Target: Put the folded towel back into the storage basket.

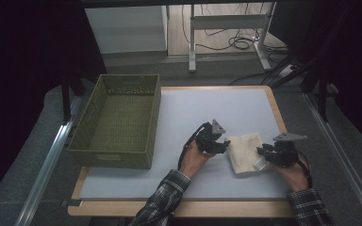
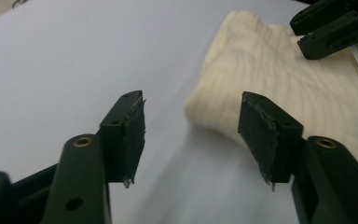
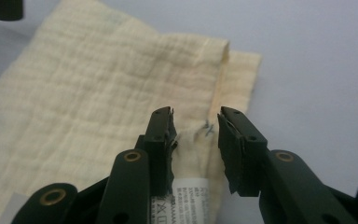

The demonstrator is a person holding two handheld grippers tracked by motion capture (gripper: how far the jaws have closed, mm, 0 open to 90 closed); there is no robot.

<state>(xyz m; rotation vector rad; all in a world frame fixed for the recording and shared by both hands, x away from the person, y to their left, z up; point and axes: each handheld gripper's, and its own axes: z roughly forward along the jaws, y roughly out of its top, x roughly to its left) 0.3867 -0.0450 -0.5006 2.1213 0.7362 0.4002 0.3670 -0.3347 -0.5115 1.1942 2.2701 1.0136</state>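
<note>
On the pale grey mat [image 1: 188, 113] that covers the wooden table [image 1: 275, 110], a folded cream cloth [image 1: 246, 153] lies flat at the right of the high view, between the person's two hands. Right gripper [image 3: 196, 128] sits at the cloth's right edge, its jaws partly open with a narrow gap between them. A fold of the cloth and its white care label [image 3: 190, 198] lie in that gap; whether the pads press on them, I cannot tell. Left gripper [image 2: 191, 123] hovers just beside the cloth's left edge, jaws wide apart and holding nothing, with the cloth's near corner ahead of its right-hand jaw. An olive-green woven basket [image 1: 118, 120] stands well apart from the cloth at the mat's left side. Both forearms wear plaid sleeves [image 1: 162, 202].
</note>
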